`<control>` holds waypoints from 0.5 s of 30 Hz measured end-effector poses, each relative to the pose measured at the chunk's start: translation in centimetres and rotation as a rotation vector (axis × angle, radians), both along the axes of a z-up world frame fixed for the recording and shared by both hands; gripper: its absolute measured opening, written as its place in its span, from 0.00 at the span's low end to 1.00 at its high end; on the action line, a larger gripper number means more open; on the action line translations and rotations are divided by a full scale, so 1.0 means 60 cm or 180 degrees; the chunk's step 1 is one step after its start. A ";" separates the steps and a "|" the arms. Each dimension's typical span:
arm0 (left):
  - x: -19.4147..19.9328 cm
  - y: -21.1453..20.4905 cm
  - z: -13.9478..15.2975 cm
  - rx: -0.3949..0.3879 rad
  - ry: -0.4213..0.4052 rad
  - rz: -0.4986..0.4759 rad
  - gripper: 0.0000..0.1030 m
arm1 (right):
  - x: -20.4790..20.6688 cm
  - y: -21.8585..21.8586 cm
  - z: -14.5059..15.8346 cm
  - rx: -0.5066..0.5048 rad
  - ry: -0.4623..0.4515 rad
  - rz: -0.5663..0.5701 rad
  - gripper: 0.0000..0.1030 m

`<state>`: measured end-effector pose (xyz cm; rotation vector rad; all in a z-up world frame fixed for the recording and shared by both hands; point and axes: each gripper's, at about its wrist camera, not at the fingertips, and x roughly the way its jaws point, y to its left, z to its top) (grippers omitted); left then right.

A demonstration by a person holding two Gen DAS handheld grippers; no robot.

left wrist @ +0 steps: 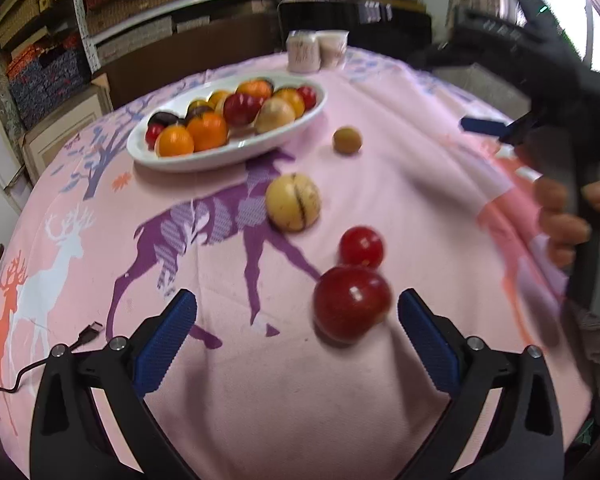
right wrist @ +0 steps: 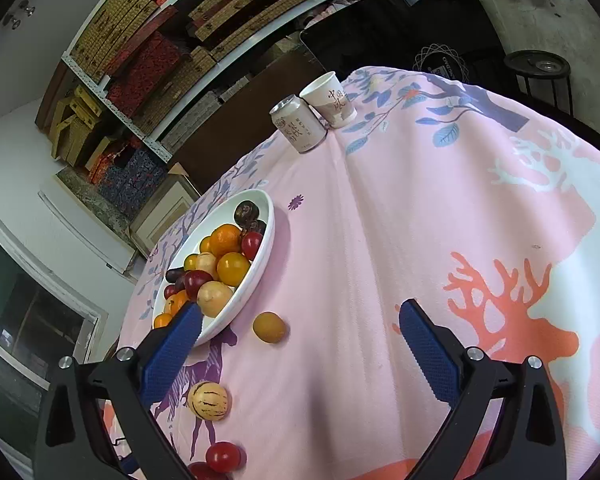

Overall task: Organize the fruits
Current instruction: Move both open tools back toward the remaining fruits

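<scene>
four loose fruits lying on the cloth, both grippers wide and empty

the big red apple is sitting on the pink tablecloth just ahead of your left gripper, nearer its right-hand finger than the left. it is looking glossy and dark red, a little blurred. a smaller red fruit is touching it or nearly so on the far side. beyond that, a pale yellow round fruit with dark purple stripes is resting on the purple deer print, and further still a small brownish-orange fruit is lying alone near the white oval dish.

the dish is holding a heap of fruit: oranges, red ones, dark purple ones and a pale tan one, all piled together.

you are holding your left gripper open wide, with nothing between its blue pads. your right gripper is also standing wide open and gripping nothing; from its own camera it is hovering over the cloth, its left-hand pad overlapping the near end of the dish in the view. in the left wrist view your right hand is showing, blurred, wrapped around that gripper's handle.

at the far edge of the table a drink can and a paper cup are standing side by side, touching or almost. a black usb cable is trailing on the cloth at the left. shelves of patterned boxes are filling the background.
</scene>
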<state>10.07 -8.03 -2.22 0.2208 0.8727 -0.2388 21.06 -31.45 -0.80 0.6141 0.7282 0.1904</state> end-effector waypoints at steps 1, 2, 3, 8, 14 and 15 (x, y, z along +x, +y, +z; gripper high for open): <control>0.002 0.003 -0.002 -0.0030 0.0051 -0.0013 0.96 | 0.000 0.000 0.000 0.0005 0.0005 0.0000 0.97; 0.004 0.005 -0.001 -0.0037 0.0055 -0.0009 0.96 | 0.000 0.000 -0.001 0.0015 0.0007 0.0007 0.97; 0.002 0.007 0.001 -0.0026 0.0023 0.0005 0.96 | 0.000 0.000 0.000 0.0016 0.0006 0.0011 0.97; -0.017 0.070 0.041 0.0136 -0.0543 0.0660 0.96 | -0.001 0.000 0.002 0.0027 -0.0010 0.0028 0.97; -0.007 0.154 0.035 -0.0357 -0.0320 0.1008 0.96 | -0.002 0.004 0.004 0.0039 -0.0024 0.0070 0.97; -0.006 0.147 0.034 -0.0321 -0.0323 0.0956 0.96 | -0.002 0.005 0.004 0.0032 -0.0023 0.0079 0.97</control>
